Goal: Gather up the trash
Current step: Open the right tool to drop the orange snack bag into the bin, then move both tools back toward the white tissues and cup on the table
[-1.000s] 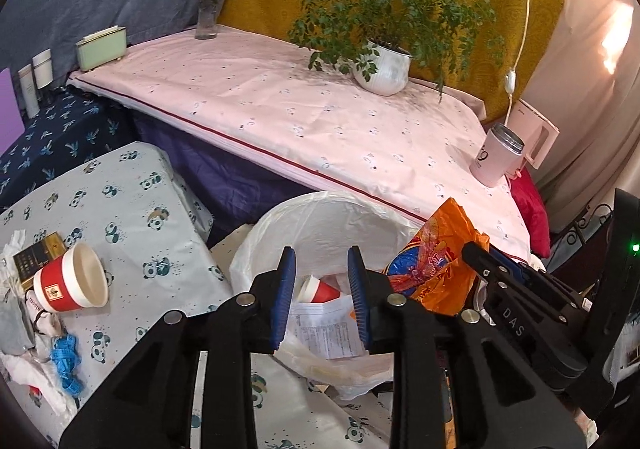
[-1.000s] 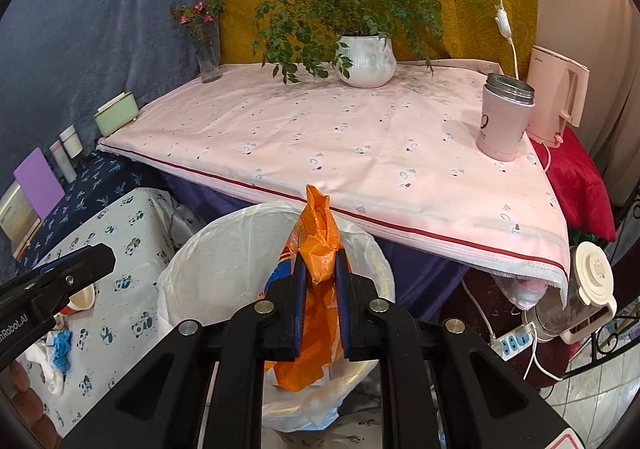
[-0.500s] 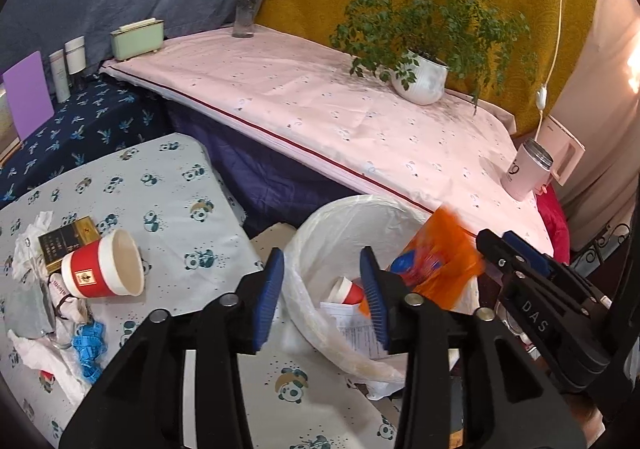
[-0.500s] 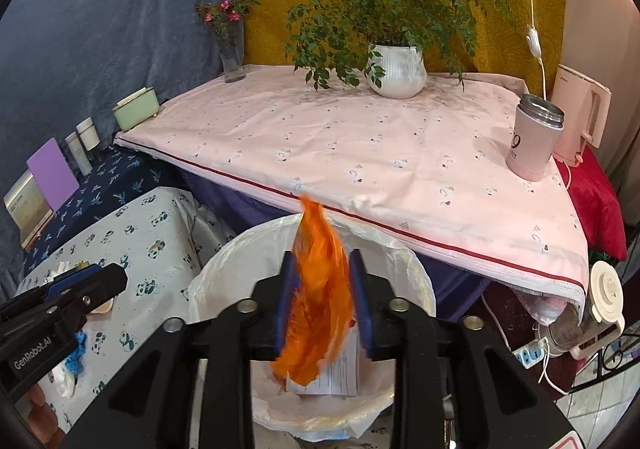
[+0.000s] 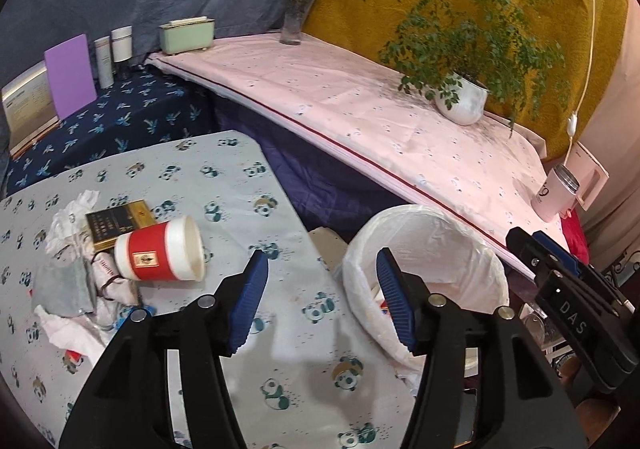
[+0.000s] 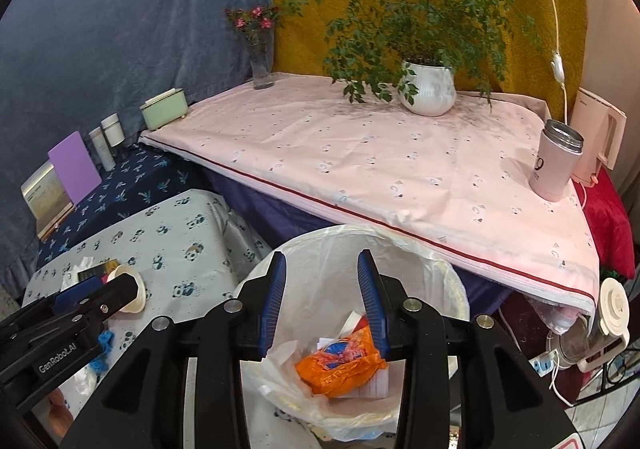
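Observation:
A bin lined with a white bag (image 6: 448, 281) stands below my right gripper (image 6: 322, 277), which is open and empty above it. An orange snack wrapper (image 6: 340, 365) lies inside on papers. In the left wrist view the bin (image 5: 460, 249) is at right. My left gripper (image 5: 320, 269) is open and empty over the panda-print table (image 5: 240, 185). A red and white paper cup (image 5: 160, 249) lies on its side at left among crumpled tissues (image 5: 64, 217), a black and gold box (image 5: 116, 223) and a grey cloth (image 5: 62, 285).
A pink-covered table (image 6: 380, 161) behind the bin holds a potted plant (image 6: 428, 89), a flower vase (image 6: 260, 61), a green box (image 6: 164, 113) and a pink tumbler (image 6: 556, 161). A power strip and a white jug (image 6: 600, 325) sit on the floor at right.
My right gripper opened and the orange wrapper dropped into the bin. My left gripper opened wider and swung left, from over the bin toward the panda table.

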Demonstrator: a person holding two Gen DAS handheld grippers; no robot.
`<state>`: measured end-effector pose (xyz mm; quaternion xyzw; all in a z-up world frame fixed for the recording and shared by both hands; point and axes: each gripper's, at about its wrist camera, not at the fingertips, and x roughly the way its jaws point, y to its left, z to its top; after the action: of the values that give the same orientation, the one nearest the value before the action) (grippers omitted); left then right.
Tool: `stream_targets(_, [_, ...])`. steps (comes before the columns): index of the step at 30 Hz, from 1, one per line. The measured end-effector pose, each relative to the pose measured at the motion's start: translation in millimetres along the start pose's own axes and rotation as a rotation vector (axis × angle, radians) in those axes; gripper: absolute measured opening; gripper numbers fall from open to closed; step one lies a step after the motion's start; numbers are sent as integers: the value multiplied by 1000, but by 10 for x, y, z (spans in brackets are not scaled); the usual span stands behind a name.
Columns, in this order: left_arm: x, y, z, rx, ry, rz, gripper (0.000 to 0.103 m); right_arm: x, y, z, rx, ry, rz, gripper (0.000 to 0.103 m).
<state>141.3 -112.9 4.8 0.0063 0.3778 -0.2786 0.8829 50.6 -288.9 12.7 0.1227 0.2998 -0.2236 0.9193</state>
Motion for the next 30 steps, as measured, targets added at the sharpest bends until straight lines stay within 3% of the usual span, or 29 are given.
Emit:
stream_targets(5, [-150,245,-32,-40,-23,44,63,-73,253,-22,-36,-4,38,38])
stream_targets(14, [-394,759,-170,-106,-33,152,70,-132,767,-158,-105,17,111,42])
stream_targets(23, [-514,1389,-447,-222,9,245,74,-138,1292,-372,-177,58,188,42])
stream_targets(30, [-424,1763,-668,-318,76,270,74,-48,1629,-583,-223,107,235,42])
